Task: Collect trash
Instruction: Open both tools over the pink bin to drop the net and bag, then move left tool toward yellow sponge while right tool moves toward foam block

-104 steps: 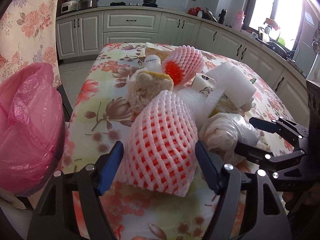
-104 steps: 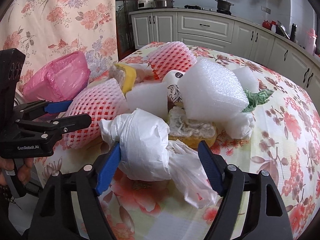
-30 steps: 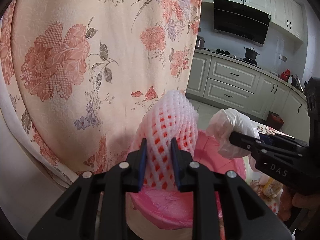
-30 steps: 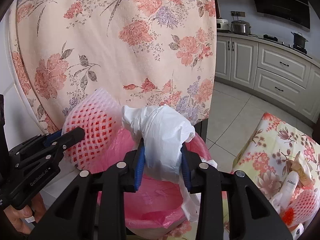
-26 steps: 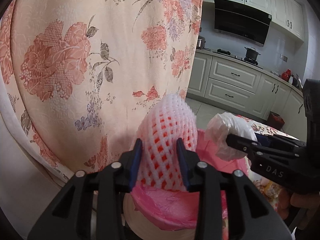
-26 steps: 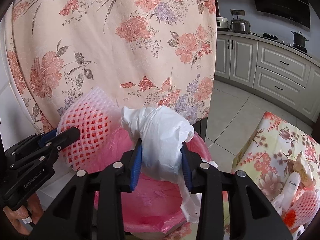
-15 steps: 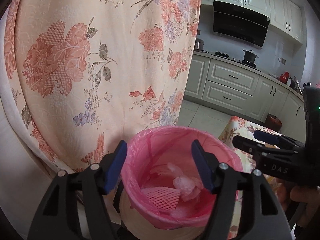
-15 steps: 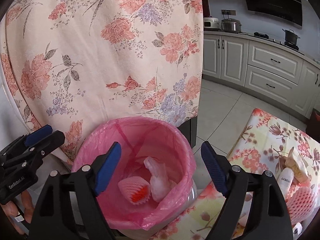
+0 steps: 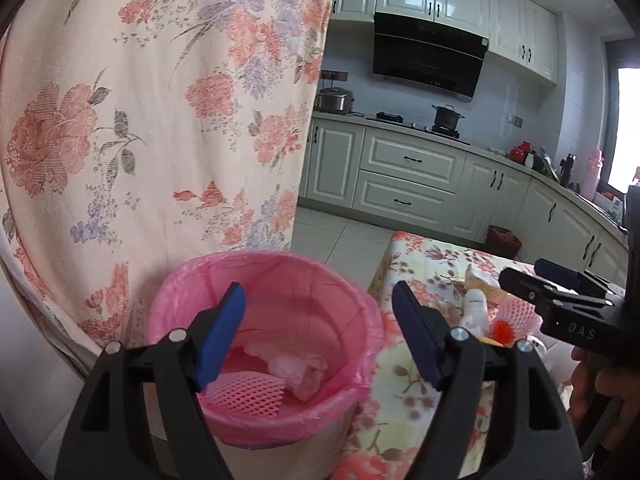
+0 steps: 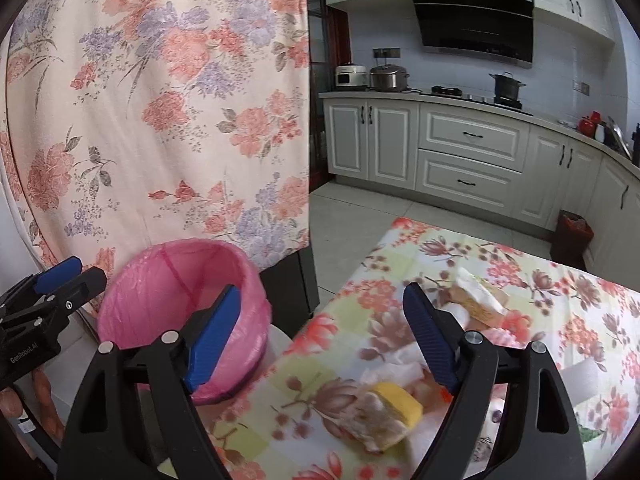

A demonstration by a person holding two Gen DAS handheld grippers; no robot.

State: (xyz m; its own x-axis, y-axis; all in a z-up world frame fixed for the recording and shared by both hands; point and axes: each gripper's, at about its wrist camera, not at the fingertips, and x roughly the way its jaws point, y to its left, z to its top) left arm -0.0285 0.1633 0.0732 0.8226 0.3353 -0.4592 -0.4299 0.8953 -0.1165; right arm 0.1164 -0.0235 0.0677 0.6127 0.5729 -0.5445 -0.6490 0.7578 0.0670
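Observation:
A bin with a pink liner (image 9: 256, 258) stands beside the floral table (image 9: 404, 380). In it lie a pink foam net (image 9: 248, 394) and a crumpled white plastic bag (image 9: 296, 372). My left gripper (image 9: 320, 336) hovers over the bin; its jaws are opening and nothing is between them. My right gripper (image 10: 322, 336) is open and empty, over the gap between the bin (image 10: 188, 246) and the table (image 10: 384, 256). A yellow-crusted scrap (image 10: 384, 412) and a paper packet (image 10: 480, 296) lie ahead of it. Each gripper shows in the other's view: right gripper (image 9: 536, 276), left gripper (image 10: 70, 276).
A floral curtain (image 9: 160, 120) hangs close behind the bin. A dark chair frame (image 10: 304, 280) stands between bin and table. A white bottle (image 9: 474, 304) and another pink net (image 9: 520, 312) lie on the table. Kitchen cabinets (image 10: 468, 160) line the far wall across open floor.
Both grippers opened and dropped the pink foam net and the white bag into the bin. Both views then swung right, bringing the table into sight.

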